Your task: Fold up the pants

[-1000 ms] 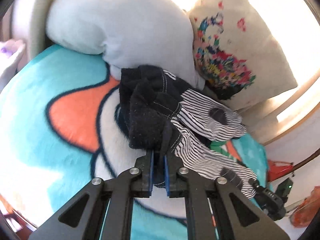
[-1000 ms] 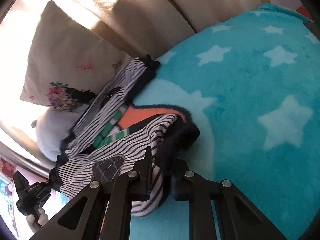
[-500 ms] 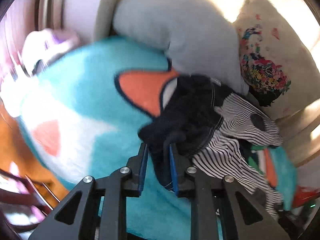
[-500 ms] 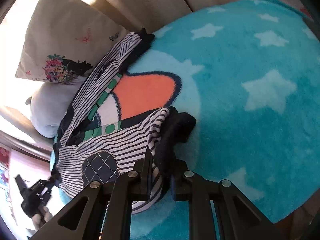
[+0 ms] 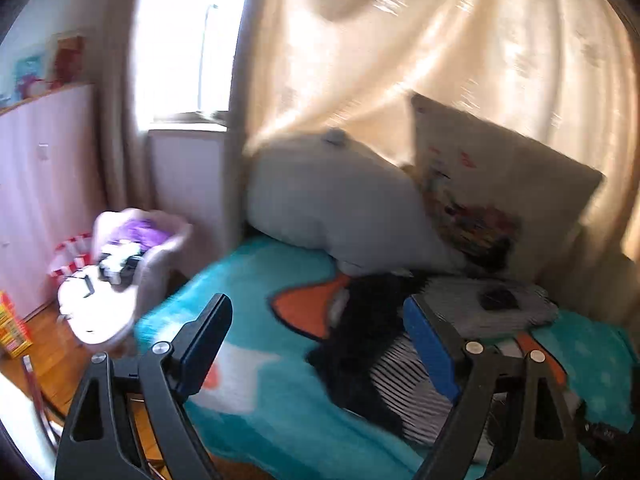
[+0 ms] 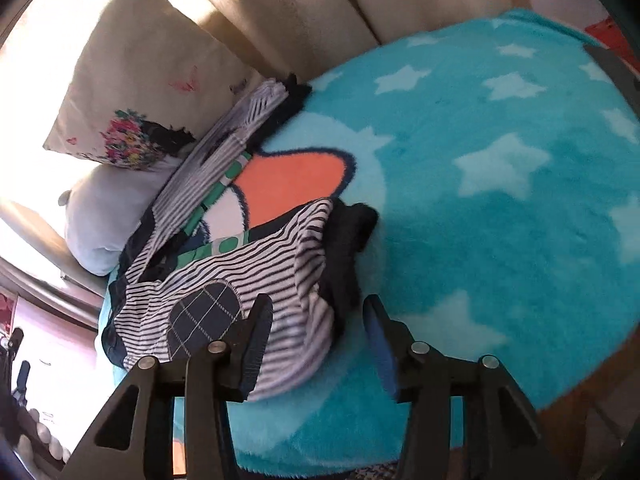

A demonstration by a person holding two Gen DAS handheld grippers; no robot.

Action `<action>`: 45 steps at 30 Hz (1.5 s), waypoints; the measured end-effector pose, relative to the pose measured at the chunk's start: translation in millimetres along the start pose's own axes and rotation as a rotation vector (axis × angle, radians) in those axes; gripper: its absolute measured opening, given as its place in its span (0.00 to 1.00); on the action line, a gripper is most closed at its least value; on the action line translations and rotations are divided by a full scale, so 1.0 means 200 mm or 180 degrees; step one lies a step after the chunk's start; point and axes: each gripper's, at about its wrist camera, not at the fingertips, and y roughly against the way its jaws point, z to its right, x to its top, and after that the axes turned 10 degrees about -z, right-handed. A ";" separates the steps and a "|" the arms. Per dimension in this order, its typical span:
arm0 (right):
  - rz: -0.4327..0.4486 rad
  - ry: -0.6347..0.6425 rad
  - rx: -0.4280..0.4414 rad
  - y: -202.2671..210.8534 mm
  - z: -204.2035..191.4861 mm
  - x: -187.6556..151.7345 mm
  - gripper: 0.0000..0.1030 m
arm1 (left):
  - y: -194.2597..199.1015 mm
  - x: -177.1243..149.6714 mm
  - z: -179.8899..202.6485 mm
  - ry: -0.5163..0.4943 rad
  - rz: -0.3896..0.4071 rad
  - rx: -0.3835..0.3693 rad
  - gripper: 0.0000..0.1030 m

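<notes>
Both claws were opening with nothing clamped: the left claw [image 5: 316, 344] hung clear above the bed, the right claw [image 6: 316, 336] low, the pants [image 6: 256, 280] lying loose between its pads, apparently just laid out for folding. Beyond, the legs spread across the blanket [image 6: 500, 216] toward the pillows [image 6: 148, 92].

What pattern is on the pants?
Black-and-white stripes on the pants, with dark lining; clearest in the right wrist view.

Left wrist view looks obliquely across the blanket [image 5: 256, 280] toward curtains [image 5: 400, 60]; right wrist view looks down closer; both share pants [image 5: 400, 360] and pillows [image 6: 132, 92].
</notes>
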 end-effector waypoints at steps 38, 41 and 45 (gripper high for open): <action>-0.0378 0.0290 -0.0258 -0.64 -0.30 1.21 0.16 | -1.56 0.37 0.46 -0.1024 -0.1929 -0.0714 0.28; -0.0251 0.0290 -0.0227 -0.46 -0.29 1.14 0.15 | -1.52 0.40 0.43 -0.0933 -0.1924 -0.0814 0.27; -0.0179 0.0206 -0.0219 -0.28 -0.22 1.05 0.15 | -1.47 0.45 0.38 -0.0890 -0.1938 -0.0972 0.28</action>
